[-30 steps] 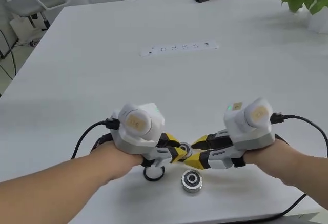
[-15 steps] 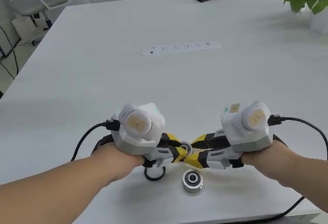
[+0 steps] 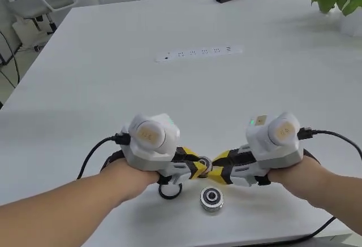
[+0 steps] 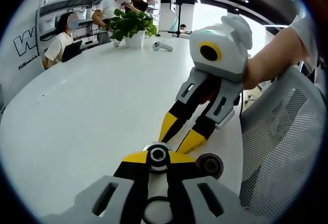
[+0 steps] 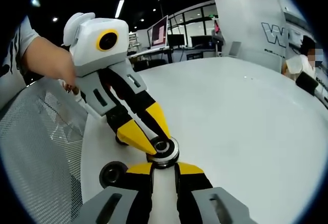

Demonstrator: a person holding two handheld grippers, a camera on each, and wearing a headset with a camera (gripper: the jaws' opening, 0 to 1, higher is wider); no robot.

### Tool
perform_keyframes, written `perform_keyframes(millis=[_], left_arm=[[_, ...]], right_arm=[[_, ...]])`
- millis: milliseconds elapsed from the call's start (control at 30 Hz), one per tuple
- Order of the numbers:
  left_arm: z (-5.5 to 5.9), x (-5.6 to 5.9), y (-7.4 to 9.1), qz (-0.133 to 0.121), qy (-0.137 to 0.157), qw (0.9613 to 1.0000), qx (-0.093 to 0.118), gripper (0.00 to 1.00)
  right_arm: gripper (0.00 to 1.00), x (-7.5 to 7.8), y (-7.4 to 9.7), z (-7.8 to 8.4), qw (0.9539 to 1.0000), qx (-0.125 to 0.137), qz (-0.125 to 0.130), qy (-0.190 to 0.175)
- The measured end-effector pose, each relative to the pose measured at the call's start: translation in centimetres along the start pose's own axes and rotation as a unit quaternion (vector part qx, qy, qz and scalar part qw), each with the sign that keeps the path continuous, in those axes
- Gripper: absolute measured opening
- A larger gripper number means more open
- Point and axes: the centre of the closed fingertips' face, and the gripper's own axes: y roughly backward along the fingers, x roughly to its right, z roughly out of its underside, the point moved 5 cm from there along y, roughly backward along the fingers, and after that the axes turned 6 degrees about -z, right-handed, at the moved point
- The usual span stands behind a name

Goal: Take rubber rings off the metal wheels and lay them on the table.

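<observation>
The left gripper has its jaws closed on 1 metal wheel, held just above the table. Below it, 1 black rubber ring lies flat, near a 2nd wheel. The right gripper touches the held wheel's rim; whether its jaws pinch it, I cannot tell.

I get bright, even light in the head view. The white table looks flat and slightly washed out, without hard glare. Shadows are soft and short, pooled under the left gripper, the right gripper and the loose metal wheel. In the right gripper view, ceiling lights burn as spots and strips against a dark ceiling. Both gripper views bend strongly toward their edges. In the left gripper view the far end of the room blows out white.
</observation>
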Motion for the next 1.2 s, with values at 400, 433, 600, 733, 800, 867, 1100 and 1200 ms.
perform_keyframes(millis=[400,433,600,733,800,867,1100,1200], left_arm=[[0.0,0.0,-0.1,-0.005,0.0,1.0,-0.001,0.07],[0.0,0.0,-0.1,-0.005,0.0,1.0,-0.001,0.07],[0.0,0.0,-0.1,-0.004,-0.004,1.0,-0.001,0.07],[0.1,0.0,-0.1,-0.004,-0.004,1.0,0.003,0.07],[0.2,0.0,-0.1,-0.005,-0.005,1.0,0.003,0.07],[0.2,0.1,-0.1,-0.005,-0.005,1.0,0.003,0.07],[0.2,0.2,-0.2,-0.007,-0.006,1.0,0.003,0.07],[0.2,0.2,-0.2,-0.008,-0.003,1.0,0.002,0.07]], right_arm=[[0.0,0.0,0.2,0.2,0.9999,-0.012,0.003,-0.011],[0.0,0.0,0.2,0.2,0.9999,-0.012,0.004,-0.011],[0.0,0.0,0.2,0.3,0.9996,-0.011,0.008,-0.026],[0.0,0.4,0.4,0.3,0.9975,0.011,0.012,-0.069],[0.0,0.7,0.6,0.4,0.9959,0.017,0.017,-0.087],[0.0,0.8,0.8,0.4,0.9943,0.028,0.018,-0.102],[0.0,1.1,1.1,0.0,0.9887,0.057,0.02,-0.137],[0.0,1.1,1.3,-0.3,0.9851,0.074,0.015,-0.155]])
